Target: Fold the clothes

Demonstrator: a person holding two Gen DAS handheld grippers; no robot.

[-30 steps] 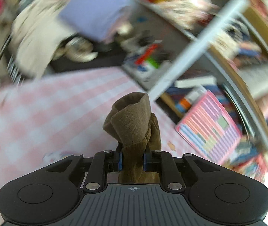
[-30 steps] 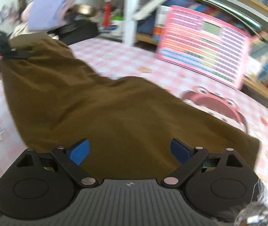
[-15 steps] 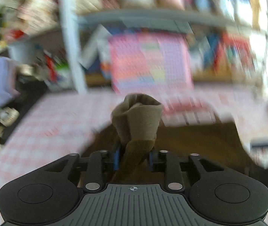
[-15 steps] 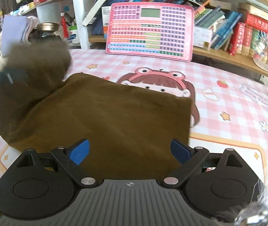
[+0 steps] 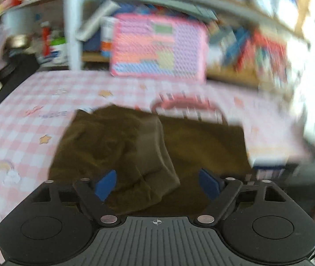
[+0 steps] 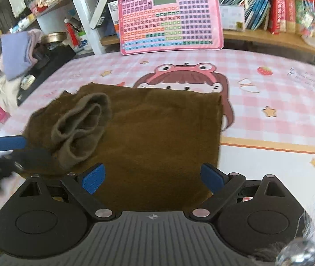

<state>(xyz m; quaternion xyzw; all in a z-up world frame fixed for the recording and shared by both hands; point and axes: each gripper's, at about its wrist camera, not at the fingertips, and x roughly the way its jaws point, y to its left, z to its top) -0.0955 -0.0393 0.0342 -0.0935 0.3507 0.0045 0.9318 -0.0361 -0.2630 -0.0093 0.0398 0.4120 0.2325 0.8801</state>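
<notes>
The brown garment (image 6: 157,133) lies on the pink checked tablecloth (image 6: 268,84), spread in a rough rectangle over the cartoon girl printed there, its right edge straight and its far edge running just under the figure's face. On its left part a ribbed cuff (image 6: 82,130) sits bunched and curled — a paler, thicker tube resting on top of the flat cloth rather than tucked in.

Both tools hover just above it. The right gripper (image 6: 153,177) has its jaws spread wide with nothing between them, the near hem of the cloth passing under them. The left gripper (image 5: 157,184) is likewise gaping and empty, the cuff lying loose between and just ahead of its fingers; that view is smeared with motion, so whether the cloth brushes a finger I cannot say.

It looks a soft, light knit, limp enough to sag wherever it is unsupported and fuzzy enough to grip itself rather than slide. The ribbed cuff is the firmest part and would give the surest pinch; the straight right edge or a near corner would also lift cleanly, though a single layer may slip free of the others.
</notes>
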